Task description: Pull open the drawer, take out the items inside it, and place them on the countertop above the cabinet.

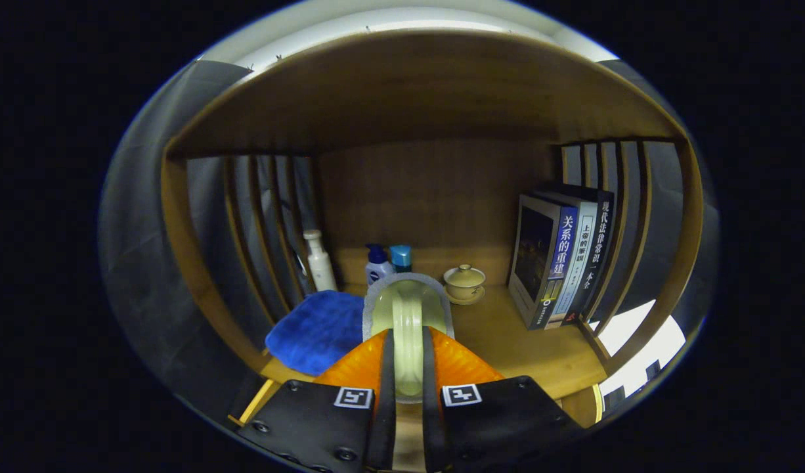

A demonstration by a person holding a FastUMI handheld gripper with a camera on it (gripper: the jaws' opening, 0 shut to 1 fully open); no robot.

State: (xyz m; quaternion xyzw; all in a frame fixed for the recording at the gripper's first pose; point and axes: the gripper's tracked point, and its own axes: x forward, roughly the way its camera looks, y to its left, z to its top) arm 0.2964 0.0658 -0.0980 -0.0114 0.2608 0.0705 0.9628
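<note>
A pale green mug (408,303) with a grey rim is seen end on, its curved handle running straight back between my fingers. My gripper (408,348) is shut on that handle, one finger pressing each side. The mug hangs low over the wooden countertop (507,341), beside the blue cloth (318,330); whether it touches the wood is hidden by the fingers. The drawer is out of sight below the fingers.
Beyond the mug stand a white bottle (320,261), a blue pump bottle (377,263), a teal-capped bottle (401,258) and a lidded tea cup on a saucer (464,283). Three upright books (560,263) fill the right side. Wooden slats wall both sides, with a shelf overhead.
</note>
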